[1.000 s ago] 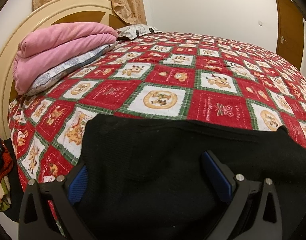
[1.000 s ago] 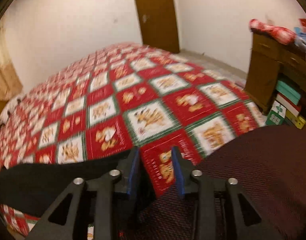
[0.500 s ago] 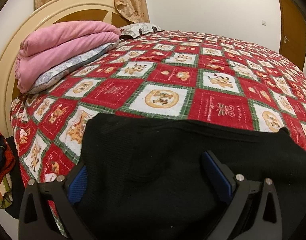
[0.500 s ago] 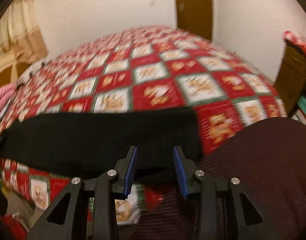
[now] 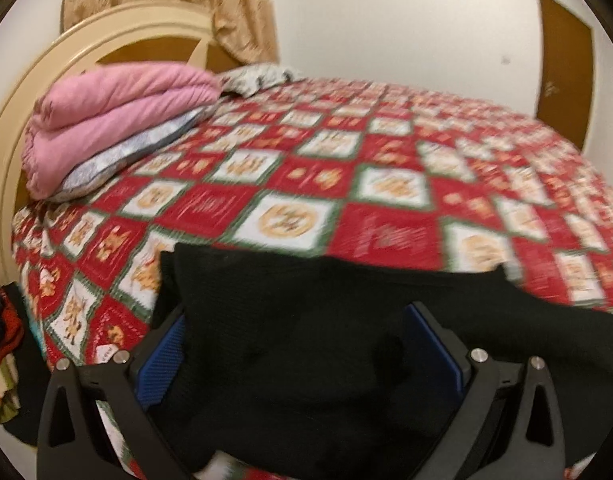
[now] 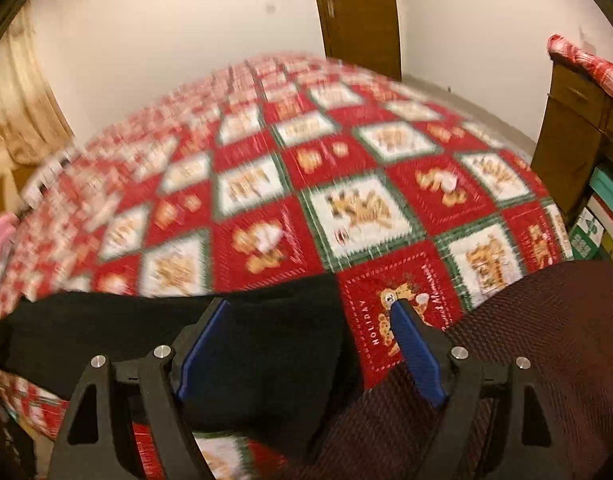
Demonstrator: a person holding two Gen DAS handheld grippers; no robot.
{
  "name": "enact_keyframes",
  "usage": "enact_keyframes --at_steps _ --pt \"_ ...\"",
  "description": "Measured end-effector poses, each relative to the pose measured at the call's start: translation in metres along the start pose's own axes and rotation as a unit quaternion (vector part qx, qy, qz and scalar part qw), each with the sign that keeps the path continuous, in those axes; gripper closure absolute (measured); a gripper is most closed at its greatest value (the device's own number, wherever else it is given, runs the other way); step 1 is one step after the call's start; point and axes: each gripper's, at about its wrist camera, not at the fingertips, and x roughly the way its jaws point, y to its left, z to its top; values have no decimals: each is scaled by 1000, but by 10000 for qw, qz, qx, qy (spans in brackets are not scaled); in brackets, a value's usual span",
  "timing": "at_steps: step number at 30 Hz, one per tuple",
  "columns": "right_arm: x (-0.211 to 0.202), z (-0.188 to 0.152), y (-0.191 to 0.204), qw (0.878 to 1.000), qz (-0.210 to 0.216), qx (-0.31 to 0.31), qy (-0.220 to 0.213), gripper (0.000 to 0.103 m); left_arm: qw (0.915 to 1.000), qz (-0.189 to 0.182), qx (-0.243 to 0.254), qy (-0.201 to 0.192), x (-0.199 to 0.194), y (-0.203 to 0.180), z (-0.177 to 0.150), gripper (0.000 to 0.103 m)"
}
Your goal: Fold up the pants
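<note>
Two claws in play. Right claw (image 6: 310, 344) jaws had just been opening, now wide, black pants (image 6: 266, 344) edge lying between its pads, unpinched; regrasp likely next. Left claw (image 5: 302, 344) spread wide, same pants under it, ungripped. One pants, one bed (image 5: 386, 184), one pink quilt (image 5: 114, 116) far ahead-left.

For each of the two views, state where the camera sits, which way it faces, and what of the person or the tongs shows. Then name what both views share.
Left wrist: on the left tongs, facing the headboard and pink blanket; only the tongs show.
Right wrist: on the right tongs, facing the door; tongs open, maroon cloth beside them.
Shared: black pants on the red quilt.
</note>
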Motion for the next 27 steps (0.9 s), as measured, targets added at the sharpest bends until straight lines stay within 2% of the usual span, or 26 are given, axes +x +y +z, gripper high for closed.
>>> enact_keyframes --at_steps 1,2,3,5,6,9,11,13,14,15,19,21,24,27 --pt "13 1 4 9996 -161 -125 193 48 9999 -107 32 -84 -8 -7 0 0" --pt "26 4 7 9984 -287 -243 431 64 9997 -197 65 -111 -14 -14 0 0" --pt "39 1 12 9965 -346 -322 697 91 9995 -286 95 -98 -18 -20 0 0" --pt "36 0 23 9955 -500 -619 523 92 9985 -497 219 -25 -23 -36 -1 0" --pt "32 1 25 9953 -485 -722 435 98 9980 -543 317 -15 -25 -44 -2 0" --pt "5 5 31 9950 -474 -870 -98 98 9970 -560 519 -144 -33 -60 -3 0" --pt "-15 9 35 9912 -540 -1033 -635 99 9958 -585 637 -297 -39 -68 -3 0" --pt "-19 13 36 9870 -646 -1138 -930 98 9949 -614 711 -375 -43 -75 -3 0" --pt "-16 16 36 9872 -637 -1138 -918 98 9944 -637 755 -382 -43 -78 -4 0" --pt "-3 19 34 9889 -627 -1135 -730 98 9939 -637 817 -368 -43 -81 -4 0" --pt "42 12 24 9928 -563 -1018 298 97 9932 -457 1041 -261 -37 -86 -12 0" --pt "33 14 19 9951 -434 -870 156 95 9933 -432 1043 -227 -36 -84 -14 0" --pt "6 15 15 9958 -679 -596 -176 81 9942 -433 969 -189 -34 -79 -14 0" --pt "-20 8 22 9936 -869 -509 -517 53 9949 -540 843 -153 -33 -78 -14 0"
